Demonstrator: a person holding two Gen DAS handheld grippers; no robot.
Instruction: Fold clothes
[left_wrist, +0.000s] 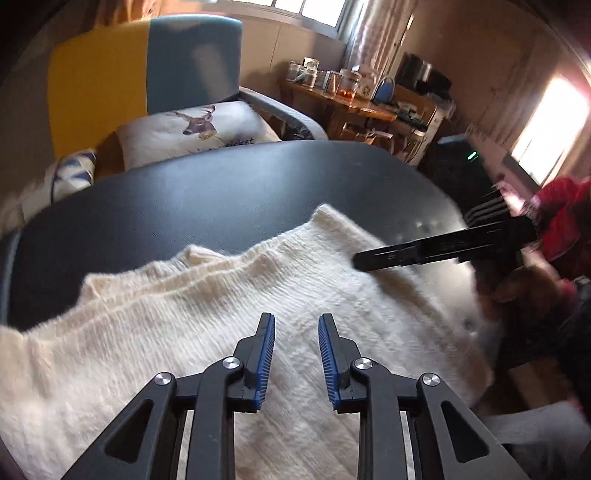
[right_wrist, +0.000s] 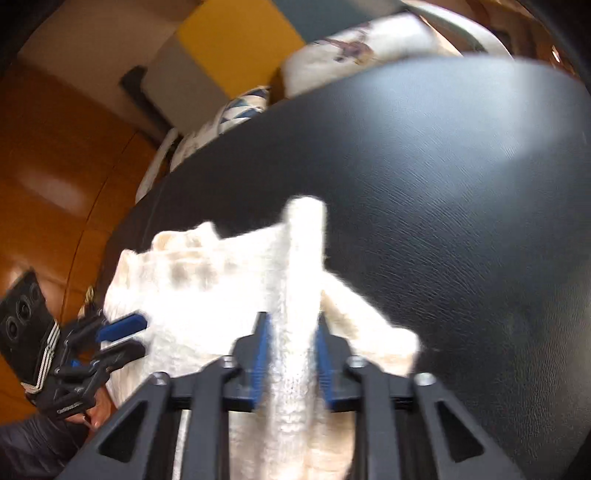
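A cream knitted sweater (left_wrist: 221, 314) lies spread over the near part of a black table (left_wrist: 221, 192), with layered folds at its far left. My left gripper (left_wrist: 296, 325) hovers open just above the knit with nothing between its blue pads. From the right, my right gripper (left_wrist: 360, 261) reaches over the sweater's far right edge, seen side-on. In the right wrist view, the right gripper (right_wrist: 291, 325) stands open, and a raised ridge of the sweater (right_wrist: 207, 288) runs between its fingers. The left gripper (right_wrist: 129, 336) shows at the left, open. This view is blurred.
Behind the table (right_wrist: 443, 184) stands a sofa with a yellow and blue back (left_wrist: 147, 66) and a deer-print pillow (left_wrist: 195, 129). A wooden side table with jars (left_wrist: 343, 92) is at the back right. A person's red sleeve (left_wrist: 565, 218) is at the right edge.
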